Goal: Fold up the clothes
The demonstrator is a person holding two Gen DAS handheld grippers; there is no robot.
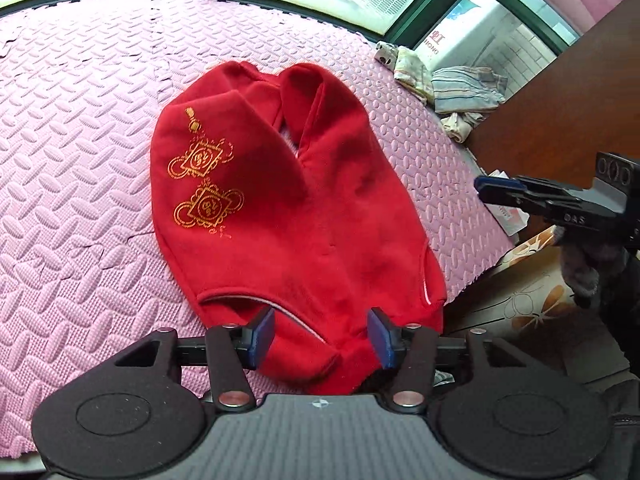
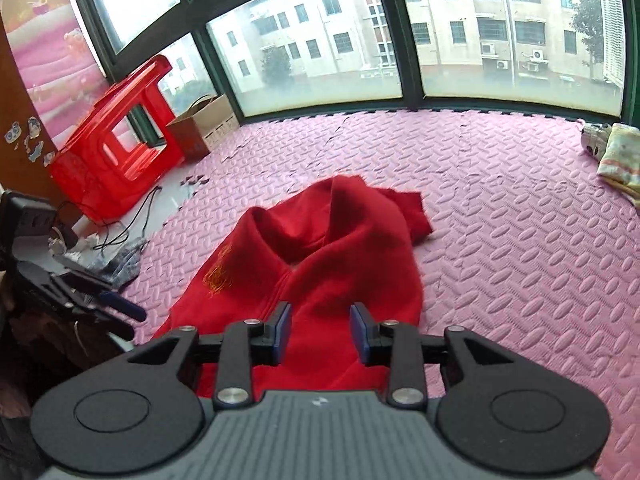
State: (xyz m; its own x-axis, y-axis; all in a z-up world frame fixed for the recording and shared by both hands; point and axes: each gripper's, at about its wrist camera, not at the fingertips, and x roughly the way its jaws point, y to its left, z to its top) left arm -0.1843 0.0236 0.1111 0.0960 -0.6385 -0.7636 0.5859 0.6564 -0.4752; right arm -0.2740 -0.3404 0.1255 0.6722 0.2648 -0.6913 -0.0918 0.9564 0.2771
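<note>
Red fleece top lies on the pink foam mat, both grippers released above its near end.

Here's the red top (image 1: pixel 280 208), soft and fuzzy, partly folded in on itself, with two gold knot-shaped prints (image 1: pixel 204 184) on one side and a pale-edged hem nearest the left gripper (image 1: pixel 322 334), whose blue-padded jaws stand apart with nothing between them. Right gripper (image 2: pixel 320 334), jaws parted too, holding nothing, hangs over the rumpled cloth. The pink mat (image 2: pixel 500 240) is interlocking foam tiles embossed with raised oval treads. Off at its far edge, a loose pile of striped and patterned clothes (image 1: pixel 452 84). Beyond, dark green window frames (image 2: pixel 408 40), a glossy red plastic stool (image 2: pixel 116 140) tipped on its side, and a brown paper bag (image 2: pixel 204 128) beside it.
</note>
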